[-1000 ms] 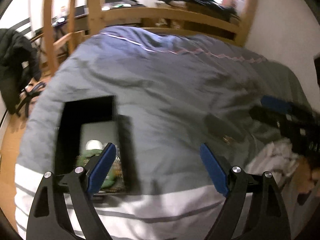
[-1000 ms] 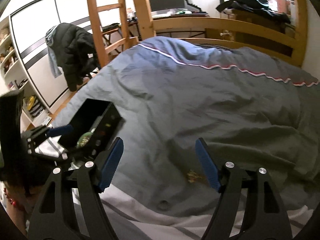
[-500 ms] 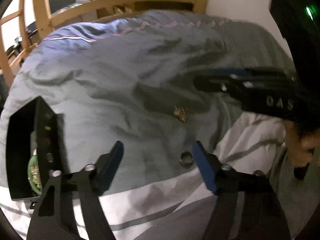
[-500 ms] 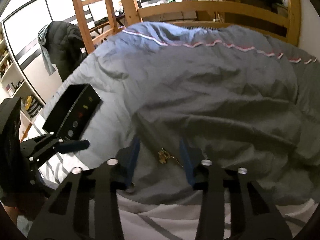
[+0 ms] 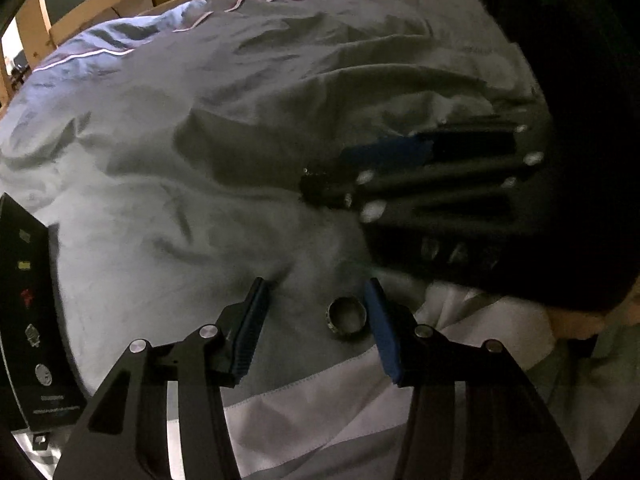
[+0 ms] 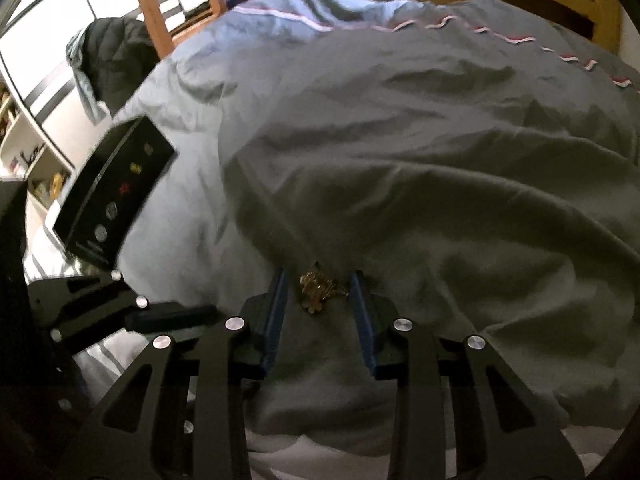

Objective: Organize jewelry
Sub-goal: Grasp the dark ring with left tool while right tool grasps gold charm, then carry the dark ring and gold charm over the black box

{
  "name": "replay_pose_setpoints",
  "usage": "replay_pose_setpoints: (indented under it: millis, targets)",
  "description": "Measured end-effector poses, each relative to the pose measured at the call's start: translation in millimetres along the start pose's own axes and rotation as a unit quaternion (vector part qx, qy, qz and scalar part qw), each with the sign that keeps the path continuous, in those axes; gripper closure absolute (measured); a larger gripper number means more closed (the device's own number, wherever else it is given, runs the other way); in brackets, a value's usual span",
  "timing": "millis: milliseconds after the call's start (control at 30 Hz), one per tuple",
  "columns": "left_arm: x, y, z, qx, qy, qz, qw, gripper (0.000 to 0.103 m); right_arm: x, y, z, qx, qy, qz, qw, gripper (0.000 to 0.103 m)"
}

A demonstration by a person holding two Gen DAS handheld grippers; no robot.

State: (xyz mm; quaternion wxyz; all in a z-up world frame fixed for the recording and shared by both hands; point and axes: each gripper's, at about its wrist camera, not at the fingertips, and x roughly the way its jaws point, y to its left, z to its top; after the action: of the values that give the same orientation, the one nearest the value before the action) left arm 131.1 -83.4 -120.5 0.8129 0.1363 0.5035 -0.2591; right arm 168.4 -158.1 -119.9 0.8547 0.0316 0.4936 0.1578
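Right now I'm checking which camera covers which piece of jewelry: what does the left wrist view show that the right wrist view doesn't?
Only the left wrist view shows the silver ring on the duvet, between the left gripper fingers, nearer the right one. Its jaws have just been closing, not yet pressing the ring.

Only the right wrist view shows the gold jewelry piece between the right gripper fingers, and the dark jacket.

Both show the black box and the duvet.

Grey duvet (image 6: 400, 140) (red-white trim), gold jewelry (image 6: 319, 286)
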Motion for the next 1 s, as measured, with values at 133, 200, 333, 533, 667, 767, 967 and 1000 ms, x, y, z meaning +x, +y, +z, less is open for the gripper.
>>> replay_pose_setpoints:
  millis: [133, 200, 333, 533, 667, 767, 967, 1000]
  targets:
    - [4, 2, 1, -0.002, 0.008, -0.016, 0.9998, 0.070, 11, -1, -2, -0.002, 0.012, 0.000, 1.000, 0.069]
    - [4, 3, -1, -0.005, 0.011, -0.025, 0.9996, 0.081, 11, -3, -2, 0.003, 0.011, -0.003, 1.000, 0.080]
    - [1, 8, 2, -0.016, 0.016, -0.037, 0.9991, 0.084, 6, -14, -1, 0.032, 0.001, 0.005, 0.999, 0.090]
    - [-7, 6, 2, -0.013, 0.007, -0.025, 0.9996, 0.084, -14, -18, 1, 0.051, -0.043, 0.041, 0.997, 0.090]
    - [-16, 11, 4, -0.021, -0.010, -0.024, 0.9995, 0.084, -27, -19, 5, 0.063, -0.073, 0.067, 0.993, 0.090]
    - [-20, 22, 6, -0.040, -0.021, -0.042, 0.9981, 0.084, -31, -23, 8, 0.077, -0.084, 0.083, 0.990, 0.090]
    - [-22, 34, 9, -0.055, -0.026, -0.034, 0.9975, 0.084, -29, -20, 11, 0.075, -0.079, 0.068, 0.992, 0.090]
    - [-23, 34, 9, -0.054, -0.028, -0.032, 0.9976, 0.084, -27, -18, 11, 0.072, -0.072, 0.056, 0.993, 0.090]
